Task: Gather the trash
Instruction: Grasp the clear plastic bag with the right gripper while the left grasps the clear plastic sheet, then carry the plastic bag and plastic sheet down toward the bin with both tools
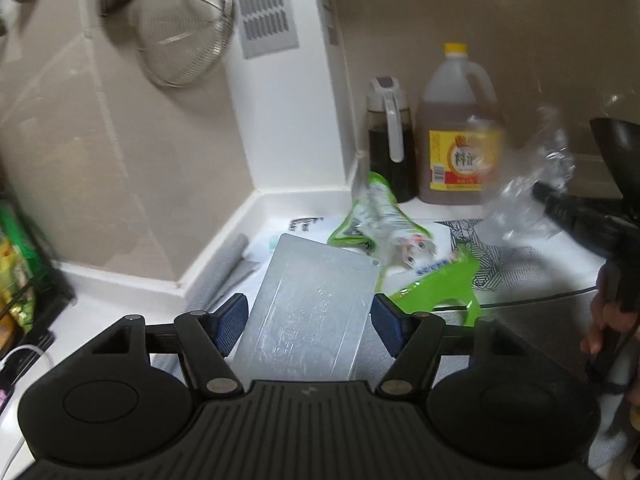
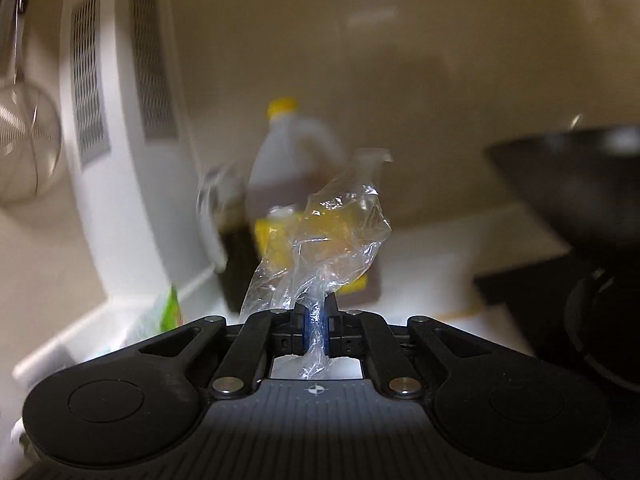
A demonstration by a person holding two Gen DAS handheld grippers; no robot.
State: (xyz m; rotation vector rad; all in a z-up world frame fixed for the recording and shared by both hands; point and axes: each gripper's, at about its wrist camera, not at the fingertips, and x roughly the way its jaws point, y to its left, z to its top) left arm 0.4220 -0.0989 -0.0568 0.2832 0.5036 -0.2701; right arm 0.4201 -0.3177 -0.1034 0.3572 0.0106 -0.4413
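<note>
My left gripper [image 1: 307, 320] is open above the counter, its blue pads [image 1: 230, 322] either side of a flat silver metal plate [image 1: 308, 304] without touching it. A torn green and white wrapper [image 1: 384, 232] lies just beyond the plate, with a second green piece [image 1: 444, 288] to its right. My right gripper [image 2: 316, 320] is shut on a crumpled clear plastic wrapper [image 2: 328, 236] and holds it up in the air. That clear wrapper also shows blurred at the right of the left wrist view [image 1: 528, 184], with the right gripper's body [image 1: 592, 220] behind it.
A yellow-capped jug of brown liquid [image 1: 460, 136] and a dark sauce dispenser [image 1: 390, 140] stand in the counter corner. A metal strainer [image 1: 184, 28] hangs on the wall. A black wok [image 2: 572, 184] is at the right. A rack of packets [image 1: 16, 264] stands at the left edge.
</note>
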